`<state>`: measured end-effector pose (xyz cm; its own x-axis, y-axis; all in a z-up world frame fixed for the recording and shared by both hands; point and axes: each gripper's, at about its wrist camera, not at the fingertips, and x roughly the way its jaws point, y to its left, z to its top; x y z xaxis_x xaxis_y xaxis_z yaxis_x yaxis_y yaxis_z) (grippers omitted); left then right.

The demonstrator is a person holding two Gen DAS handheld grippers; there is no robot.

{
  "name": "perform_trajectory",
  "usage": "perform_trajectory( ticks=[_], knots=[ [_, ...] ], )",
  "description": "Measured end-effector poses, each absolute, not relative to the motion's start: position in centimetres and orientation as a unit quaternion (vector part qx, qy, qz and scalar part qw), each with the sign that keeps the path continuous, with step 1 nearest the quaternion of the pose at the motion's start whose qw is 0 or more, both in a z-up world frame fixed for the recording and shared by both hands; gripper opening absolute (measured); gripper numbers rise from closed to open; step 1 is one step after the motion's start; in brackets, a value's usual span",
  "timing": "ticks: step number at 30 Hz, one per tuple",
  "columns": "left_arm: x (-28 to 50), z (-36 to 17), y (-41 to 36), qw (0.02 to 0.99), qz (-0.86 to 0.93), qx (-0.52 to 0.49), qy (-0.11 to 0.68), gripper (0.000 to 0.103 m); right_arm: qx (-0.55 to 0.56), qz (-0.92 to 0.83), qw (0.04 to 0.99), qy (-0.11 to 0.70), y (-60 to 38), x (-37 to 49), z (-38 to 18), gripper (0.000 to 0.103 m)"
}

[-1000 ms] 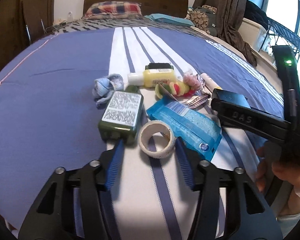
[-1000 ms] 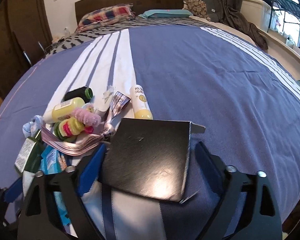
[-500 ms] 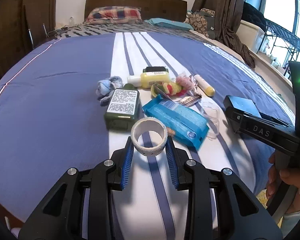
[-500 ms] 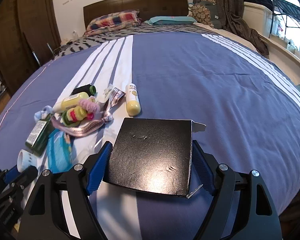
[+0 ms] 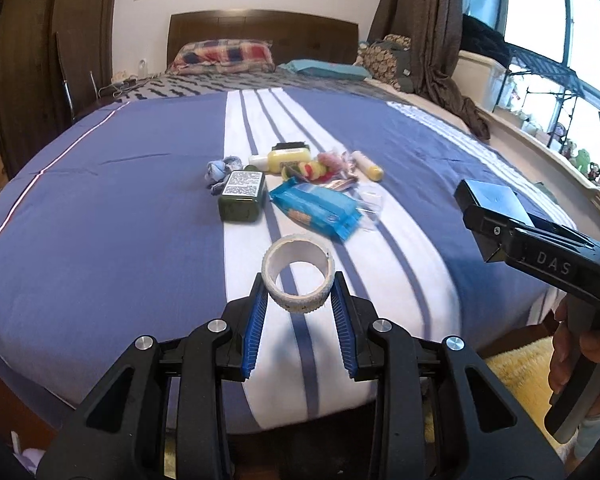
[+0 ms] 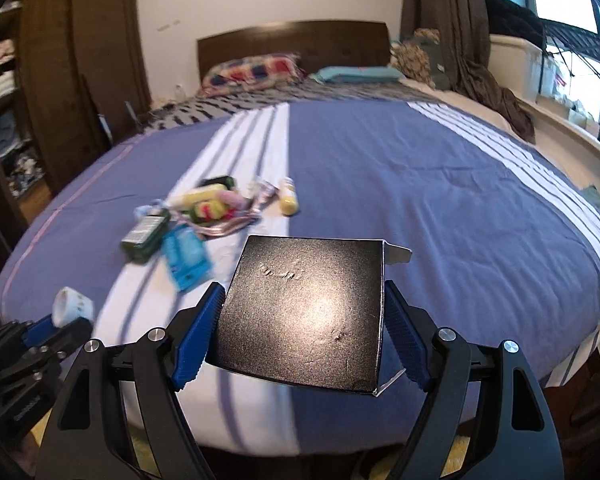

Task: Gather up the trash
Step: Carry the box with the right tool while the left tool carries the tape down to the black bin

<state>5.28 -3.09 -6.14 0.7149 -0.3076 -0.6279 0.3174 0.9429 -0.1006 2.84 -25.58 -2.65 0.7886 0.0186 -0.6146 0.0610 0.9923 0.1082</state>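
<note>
Matt white paper tape ring (image 5: 298, 274); slightly glossy, grainy black cardboard box (image 6: 304, 314); crinkly glossy blue plastic wrapper (image 5: 315, 210); soft striped blue cloth bedspread (image 5: 120, 208).

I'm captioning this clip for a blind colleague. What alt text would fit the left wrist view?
The left gripper holds a white tape roll between its blue pads, above the near edge of a blue, white-striped bed. Farther up the bed lie a green bottle, a blue wrapper and yellow bottles. At right, the right gripper holds a black box.

1 tape roll (image 5: 298, 276), 1 black box (image 6: 306, 314), 1 blue wrapper (image 5: 314, 210), 1 green bottle (image 5: 242, 196), 2 yellow bottles (image 5: 290, 156).
</note>
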Motion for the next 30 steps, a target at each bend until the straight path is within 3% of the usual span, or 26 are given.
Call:
perform_trajectory(
  ticks=[14,30],
  knots=[
    [-2.1,-6.5,-1.8,0.931,-0.163,0.026,0.325,0.031,0.047,0.046,0.947,0.315,-22.9,-4.3,-3.7,0.079],
    [-2.6,-18.0,-1.5,0.875,-0.158,0.036,0.456,0.031,0.038,0.091,0.889,0.448,-20.4,-5.1,-13.3,0.079]
  ],
)
